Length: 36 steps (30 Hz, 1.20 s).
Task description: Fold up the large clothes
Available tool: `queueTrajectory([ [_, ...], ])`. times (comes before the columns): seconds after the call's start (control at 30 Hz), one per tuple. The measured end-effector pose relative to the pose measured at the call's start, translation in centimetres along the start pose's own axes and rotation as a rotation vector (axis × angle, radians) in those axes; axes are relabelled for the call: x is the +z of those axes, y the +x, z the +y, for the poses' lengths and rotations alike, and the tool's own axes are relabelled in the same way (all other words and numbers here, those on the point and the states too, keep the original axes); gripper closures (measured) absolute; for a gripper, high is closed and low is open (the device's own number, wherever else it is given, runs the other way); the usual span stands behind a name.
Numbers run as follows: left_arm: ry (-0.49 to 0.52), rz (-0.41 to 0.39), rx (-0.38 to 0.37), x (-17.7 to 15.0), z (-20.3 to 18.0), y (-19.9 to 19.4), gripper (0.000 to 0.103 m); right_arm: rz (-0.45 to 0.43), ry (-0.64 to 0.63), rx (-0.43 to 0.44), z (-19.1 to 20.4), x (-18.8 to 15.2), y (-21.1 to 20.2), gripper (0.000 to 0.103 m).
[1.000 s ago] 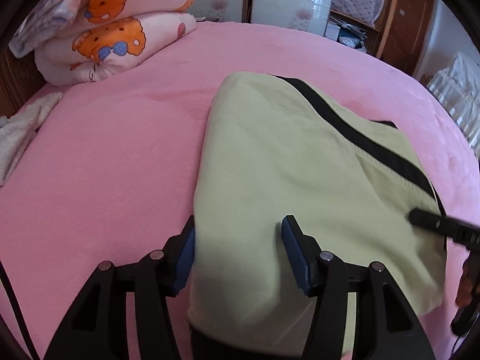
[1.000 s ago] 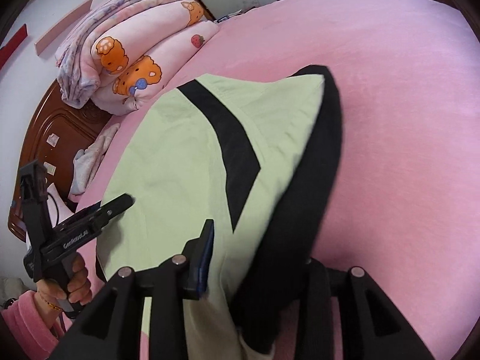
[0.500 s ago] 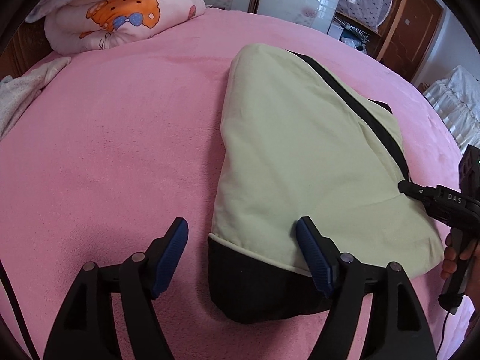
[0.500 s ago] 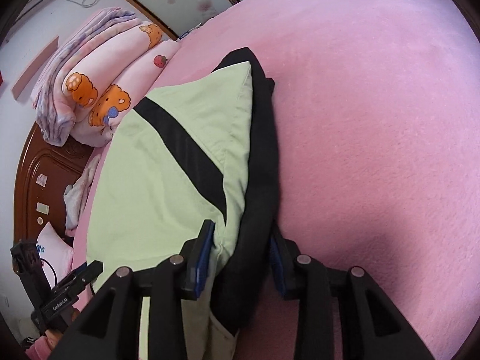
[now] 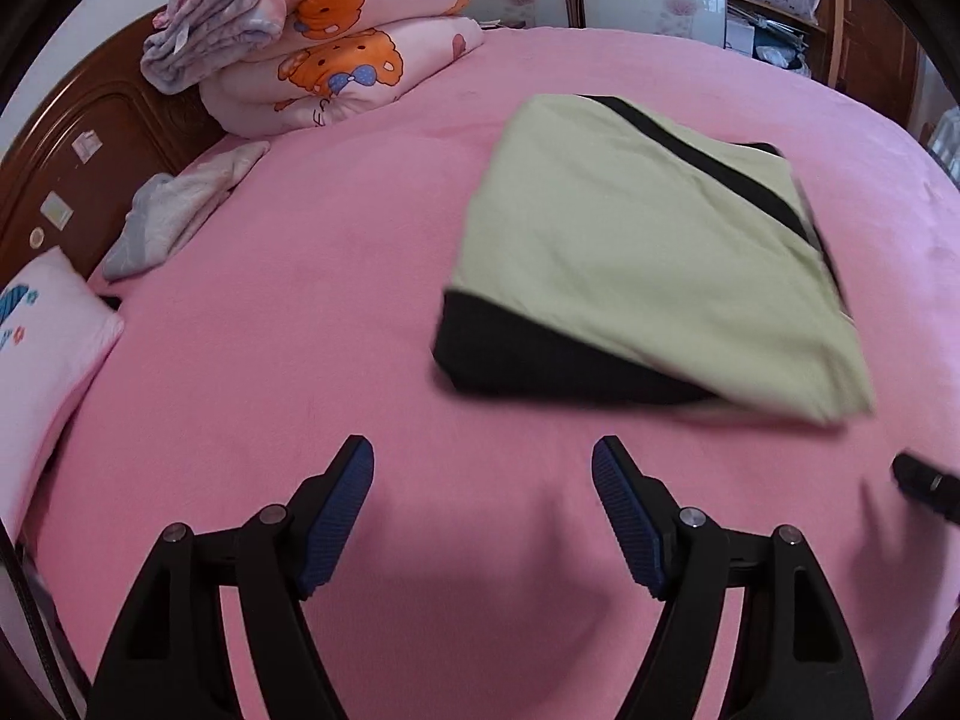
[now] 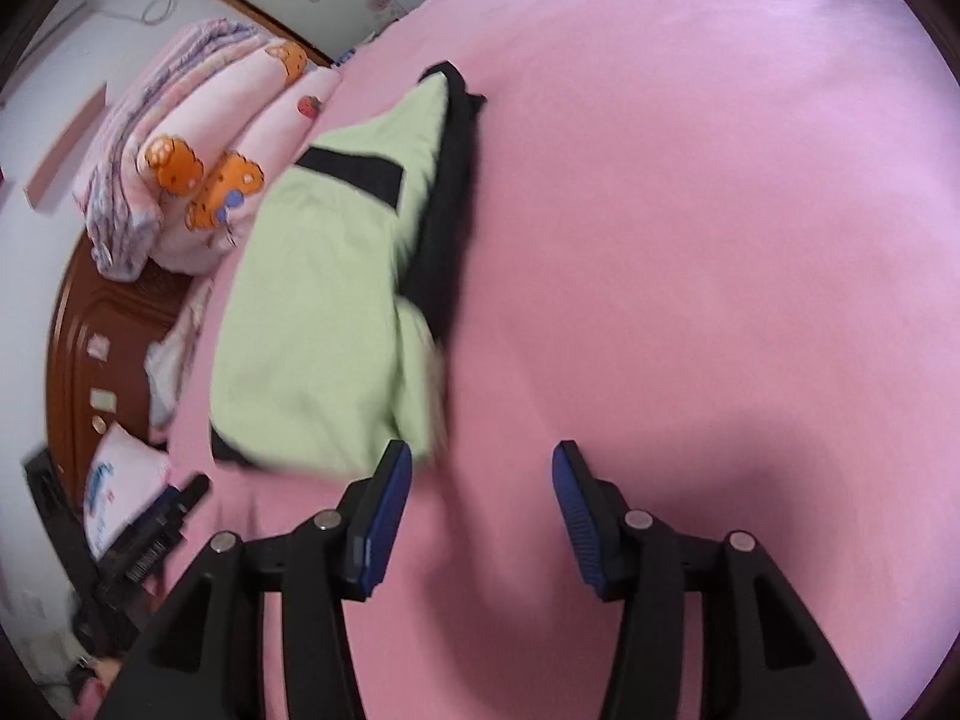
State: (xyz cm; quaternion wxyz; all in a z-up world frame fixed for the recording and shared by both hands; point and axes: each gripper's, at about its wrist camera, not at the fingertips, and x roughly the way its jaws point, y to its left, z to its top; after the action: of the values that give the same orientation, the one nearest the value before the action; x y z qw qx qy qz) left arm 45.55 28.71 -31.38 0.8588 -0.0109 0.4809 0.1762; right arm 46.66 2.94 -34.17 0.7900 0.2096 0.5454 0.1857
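Note:
A folded pale-green garment with black trim (image 5: 636, 252) lies flat on the pink bed (image 5: 300, 312); the right wrist view shows it too (image 6: 312, 324). My left gripper (image 5: 483, 462) hovers open over bare bedding, well short of the garment's near black edge, nothing between its blue pads. My right gripper (image 6: 480, 462) is just off the garment's near corner; its jaws are opening, with only pink bedding between them. The right gripper's tip shows at the right edge of the left wrist view (image 5: 927, 483), and the left gripper shows low at the left of the right wrist view (image 6: 156, 525).
A stack of folded cartoon-print quilts (image 5: 324, 42) sits at the bed's far left by the brown headboard (image 5: 72, 156). A pale towel (image 5: 174, 204) and a pink pillow (image 5: 42, 354) lie along the left side. Cupboards (image 5: 864, 18) stand beyond the bed.
Both grippers let go of the garment and pulled back from it. The left jaws widened, the right jaws came off the black edge. The garment now lies folded on the bed.

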Motion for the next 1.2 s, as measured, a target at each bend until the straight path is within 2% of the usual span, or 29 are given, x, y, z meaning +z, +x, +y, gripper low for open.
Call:
queueTrajectory([
  [0.1,-0.031,0.051,-0.006,-3.8,-1.8,-4.3,0.029,0.012,-0.062,-0.075,-0.8,-5.4,-3.8,0.051],
  [0.23,-0.084,0.130,-0.031,-9.8,-3.9,-9.6,0.029,0.058,-0.105,-0.171,-2.8,-13.0,-9.3,0.038],
  [0.37,-0.058,0.202,-0.090,-15.5,-5.7,-14.8,0.029,0.120,-0.153,-0.257,-6.5,-20.7,-15.5,0.036],
  [0.47,-0.056,0.203,-0.077,-19.7,-6.3,-20.5,0.029,0.169,-0.139,-0.310,-9.5,-26.0,-20.8,0.030],
  [0.5,-0.066,0.197,-0.089,-20.7,-6.4,-22.3,0.029,0.176,-0.115,-0.322,-10.5,-27.7,-23.2,0.026],
  [0.53,-0.083,0.183,-0.104,-21.8,-6.4,-24.8,0.029,0.172,-0.095,-0.338,-11.2,-28.7,-25.2,0.022],
  [0.6,-0.102,0.167,-0.128,-22.9,-6.4,-28.2,0.029,0.145,-0.049,-0.351,-12.5,-30.9,-29.8,0.021],
  [0.63,-0.095,0.158,-0.143,-23.4,-6.6,-29.7,0.029,0.133,-0.026,-0.354,-13.0,-31.6,-31.6,0.021],
  [0.73,-0.075,0.134,-0.126,-24.1,-7.3,-33.7,0.029,0.075,0.036,-0.390,-13.9,-32.7,-36.5,0.015],
  [0.87,-0.023,0.130,-0.152,-23.3,-8.6,-38.4,0.028,-0.004,0.045,-0.438,-13.2,-31.1,-41.5,0.013],
  [0.93,-0.012,0.101,-0.200,-22.4,-9.3,-40.4,0.028,-0.037,0.020,-0.451,-11.8,-30.0,-43.7,0.013],
  [1.07,0.028,0.060,-0.239,-20.8,-10.4,-43.5,0.022,-0.083,-0.060,-0.468,-8.2,-28.2,-47.8,0.011],
  [1.2,0.082,-0.016,-0.232,-20.2,-11.5,-46.7,0.022,-0.087,-0.137,-0.457,-4.8,-27.5,-50.4,0.008],
])
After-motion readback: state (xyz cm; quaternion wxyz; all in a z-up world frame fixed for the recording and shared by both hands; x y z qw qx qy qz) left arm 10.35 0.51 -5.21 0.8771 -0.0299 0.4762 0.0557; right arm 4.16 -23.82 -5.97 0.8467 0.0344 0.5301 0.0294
